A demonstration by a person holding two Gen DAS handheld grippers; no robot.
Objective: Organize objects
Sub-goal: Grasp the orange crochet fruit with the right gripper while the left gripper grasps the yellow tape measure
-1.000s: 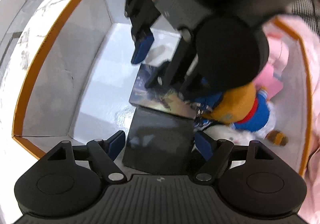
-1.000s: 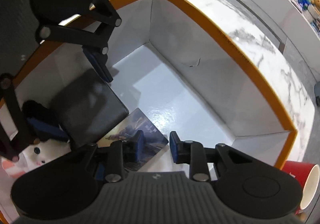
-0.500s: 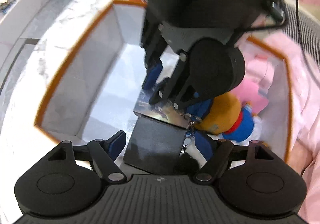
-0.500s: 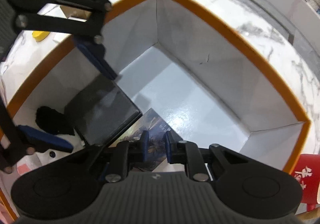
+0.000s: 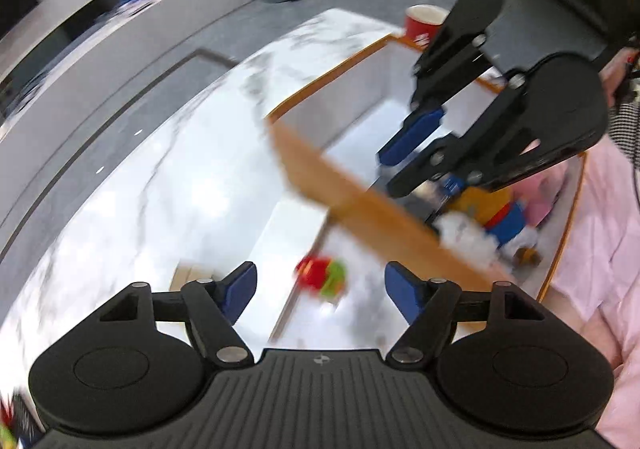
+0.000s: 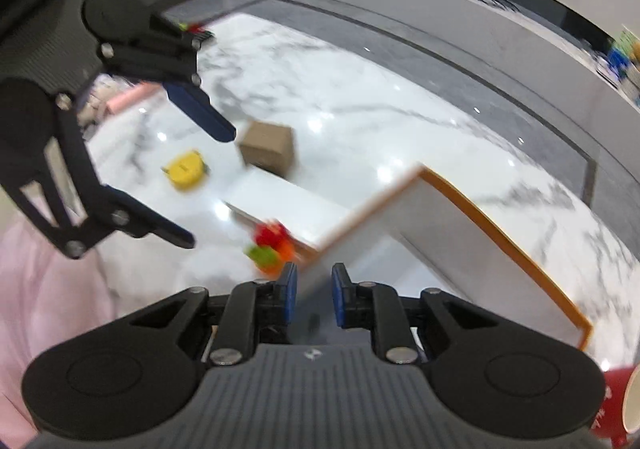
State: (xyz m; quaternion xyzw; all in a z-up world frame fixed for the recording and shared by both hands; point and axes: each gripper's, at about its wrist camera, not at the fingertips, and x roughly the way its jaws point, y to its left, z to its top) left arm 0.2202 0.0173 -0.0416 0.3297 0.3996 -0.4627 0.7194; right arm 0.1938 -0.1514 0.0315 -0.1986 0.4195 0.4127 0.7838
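Observation:
The white box with an orange rim (image 5: 360, 205) (image 6: 500, 225) stands on the marble table. A plush toy in orange and blue (image 5: 496, 217) lies inside it. A red, green and orange toy (image 5: 322, 277) (image 6: 272, 245) lies on the table beside the box. My left gripper (image 5: 320, 289) is open and empty, raised over the table outside the box. My right gripper (image 6: 313, 295) is narrowly open and empty above the box's near corner; it also shows in the left wrist view (image 5: 424, 153).
A cardboard box (image 6: 268, 147), a yellow round object (image 6: 186, 169) and a white flat box (image 6: 280, 205) lie on the marble table (image 6: 360, 97). A red cup (image 5: 424, 25) stands behind the orange-rimmed box. Pink cloth (image 5: 592, 249) lies to the right.
Both grippers have lifted up and out of the box. The dark case and the picture book below them are now out of clear sight. The right gripper's fingers have opened slightly.

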